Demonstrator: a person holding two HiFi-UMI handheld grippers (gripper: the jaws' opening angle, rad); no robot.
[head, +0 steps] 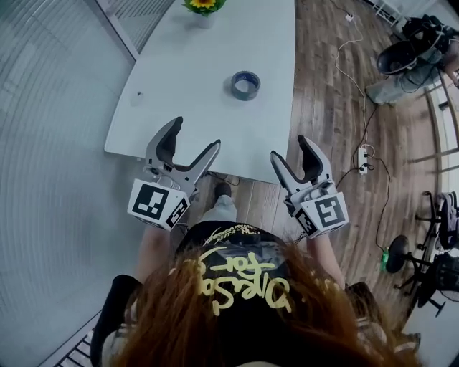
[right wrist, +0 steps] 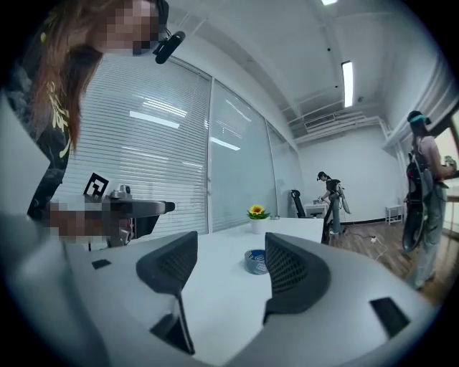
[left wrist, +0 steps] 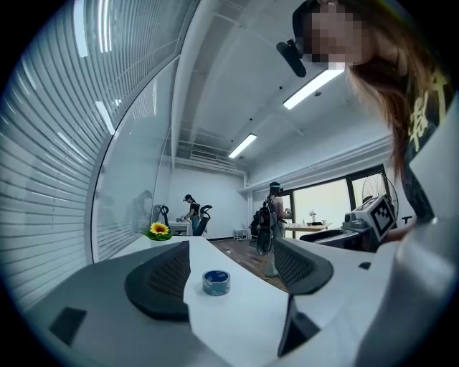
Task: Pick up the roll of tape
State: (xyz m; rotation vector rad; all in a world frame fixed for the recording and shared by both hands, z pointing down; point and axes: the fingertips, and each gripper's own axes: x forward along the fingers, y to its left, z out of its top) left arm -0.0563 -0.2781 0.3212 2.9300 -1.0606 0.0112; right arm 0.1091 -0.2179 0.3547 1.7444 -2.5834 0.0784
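Two grippers hover at the near edge of a long white table (head: 193,64), both with jaws spread wide and nothing between the pads. The left gripper (head: 195,134) has its tips just over the near edge. The right gripper (head: 289,147) sits by the near right corner, with its outer jaw past the corner, over the brown wood-plank floor (head: 326,107).

One flat-lying roll of blue-grey tape (head: 245,85) rests on the tabletop well ahead of both grippers, closer to the table's right edge than its left, with bare surface all around it. In the left gripper view the roll (left wrist: 216,282) shows in the gap between the dark ribbed pads (left wrist: 168,283), nearer the left one and well beyond them. In the right gripper view it (right wrist: 254,261) sits partly behind the right-hand pad (right wrist: 287,269), again far off.

Between the grippers and the tape the tabletop is open – the only other object on it is a yellow sunflower in a small white pot (head: 203,7) at the far end. Left of the table runs a glass wall with pale horizontal blinds (head: 50,107), leaving a strip of grey floor beside that edge. On the right, a thin white cable (head: 353,68) trails over the planks to a white power strip (head: 363,159) – clear of the table edge.
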